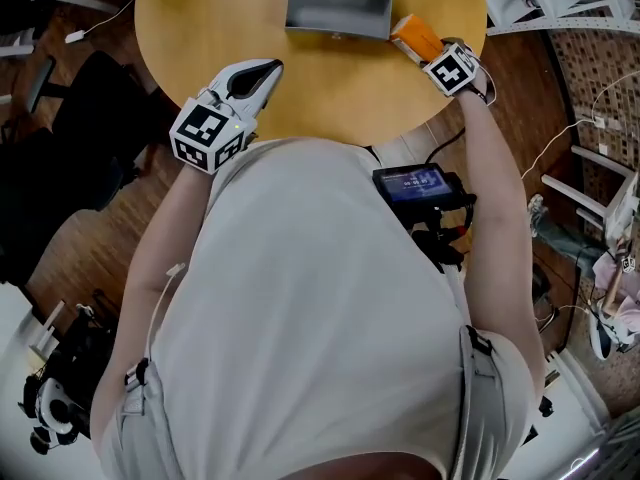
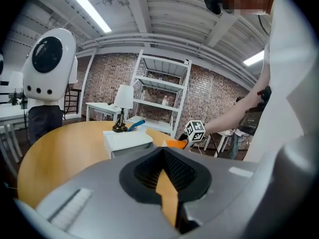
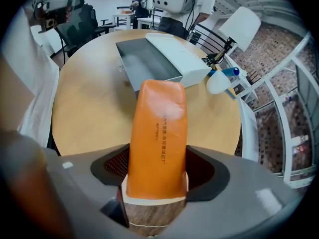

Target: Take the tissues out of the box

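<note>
A grey and white box (image 1: pixel 340 8) lies open on the round wooden table (image 1: pixel 200 28), at its far side. My right gripper (image 1: pixel 425 53) is just right of the box, shut on an orange tissue pack (image 1: pixel 415 38). In the right gripper view the pack (image 3: pixel 158 133) sticks out between the jaws of that gripper (image 3: pixel 158 176), over the table's near edge, pointing at the box (image 3: pixel 159 59). My left gripper (image 1: pixel 262 68) hovers over the near left edge of the table, shut and holding nothing. The left gripper view shows the box (image 2: pixel 127 141) and the orange pack (image 2: pixel 174 144) beyond the gripper (image 2: pixel 167 183).
A desk lamp (image 3: pixel 239 26) and a blue-and-white object (image 3: pixel 222 81) sit behind the box. A white robot (image 2: pixel 50 59) and a metal shelf (image 2: pixel 162 98) stand past the table. Black chairs (image 1: pixel 60 118) are on the left. A small screen device (image 1: pixel 415 183) hangs at the person's waist.
</note>
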